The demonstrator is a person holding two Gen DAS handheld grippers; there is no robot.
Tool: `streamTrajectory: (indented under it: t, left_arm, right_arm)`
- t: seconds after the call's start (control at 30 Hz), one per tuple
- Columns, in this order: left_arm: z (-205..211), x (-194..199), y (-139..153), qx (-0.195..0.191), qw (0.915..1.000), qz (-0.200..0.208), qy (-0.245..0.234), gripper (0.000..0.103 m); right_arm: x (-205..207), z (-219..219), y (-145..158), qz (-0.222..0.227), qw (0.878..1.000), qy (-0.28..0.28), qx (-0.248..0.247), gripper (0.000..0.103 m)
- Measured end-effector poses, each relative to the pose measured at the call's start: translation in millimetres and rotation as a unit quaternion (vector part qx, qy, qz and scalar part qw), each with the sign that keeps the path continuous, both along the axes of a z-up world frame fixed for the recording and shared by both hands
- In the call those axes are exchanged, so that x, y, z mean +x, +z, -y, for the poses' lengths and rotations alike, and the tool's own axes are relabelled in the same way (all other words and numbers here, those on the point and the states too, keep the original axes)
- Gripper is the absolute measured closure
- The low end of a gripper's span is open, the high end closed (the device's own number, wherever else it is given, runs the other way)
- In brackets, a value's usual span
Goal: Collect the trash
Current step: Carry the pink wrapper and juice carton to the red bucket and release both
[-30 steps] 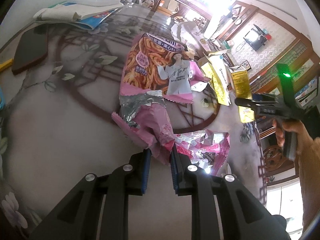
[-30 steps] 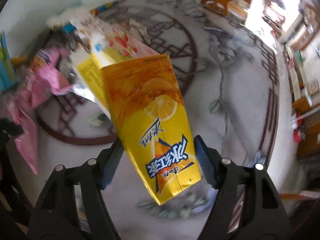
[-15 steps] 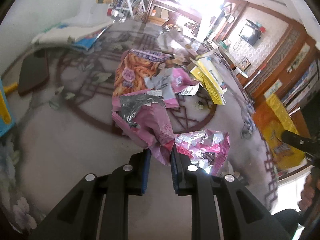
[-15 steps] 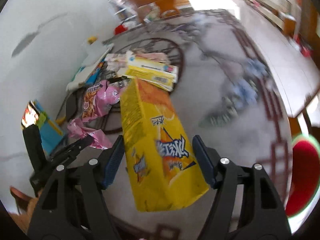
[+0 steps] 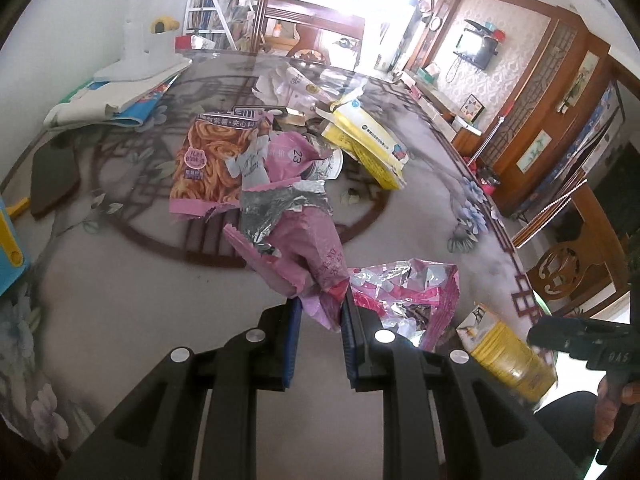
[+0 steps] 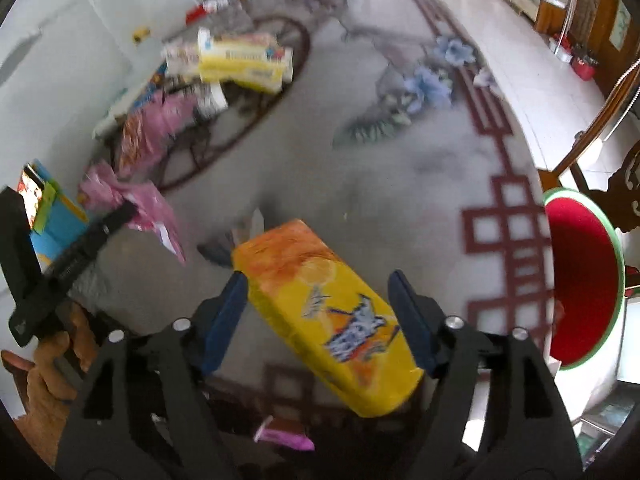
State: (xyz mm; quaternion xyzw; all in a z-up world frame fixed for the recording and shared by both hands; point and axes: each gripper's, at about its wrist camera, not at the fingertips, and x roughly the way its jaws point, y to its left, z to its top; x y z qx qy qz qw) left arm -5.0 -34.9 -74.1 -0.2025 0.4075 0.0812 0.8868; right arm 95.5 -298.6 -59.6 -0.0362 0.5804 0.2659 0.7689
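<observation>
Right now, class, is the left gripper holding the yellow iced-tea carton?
No. The left gripper pinches a crumpled pink foil snack wrapper; the yellow iced-tea carton sits between the right gripper's jaws.

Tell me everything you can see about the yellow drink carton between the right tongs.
The yellow drink carton is a box of printed card with an orange top, a lemon-slice picture and blue lettering. It looks dented and empty. It lies tilted between the right tongs, whose jaws have just been opening; the pads appear slightly off its sides. It hangs near the table's edge.
</observation>
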Motion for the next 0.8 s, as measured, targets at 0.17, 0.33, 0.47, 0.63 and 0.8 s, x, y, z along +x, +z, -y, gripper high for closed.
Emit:
streamTrajectory:
  t: [0.17,0.33,0.47,0.63,0.8]
  left_arm:
    - [4,-3,2,0.001,1.0000,0.004,-0.005,0.087]
    - [6,-4,1,0.000,1.0000,0.004,-0.007,0.087]
    - [4,-7,1,-0.004,1.0000,0.005,-0.003,0.087]
    - [0,-7,2,-0.006,1.0000,0.005,0.002,0.087]
    - [4,-5,4,-0.012,0.9999,0.005,-0.004,0.087]
  right_arm:
    - [-10,-23,-13,-0.009,0.993,0.072,-0.092,0.010]
    - [-23,-50,-35,-0.020,0.976,0.145,-0.164,0.010]
    - [-29,-63,-47,-0.016,0.961,0.185,-0.203,0.018]
    - [-30,-60,-47,-0.011,0.963,0.190,-0.192,0.036]
    - [-22,-28,-10,0.004,0.990,0.124,-0.075,0.036]
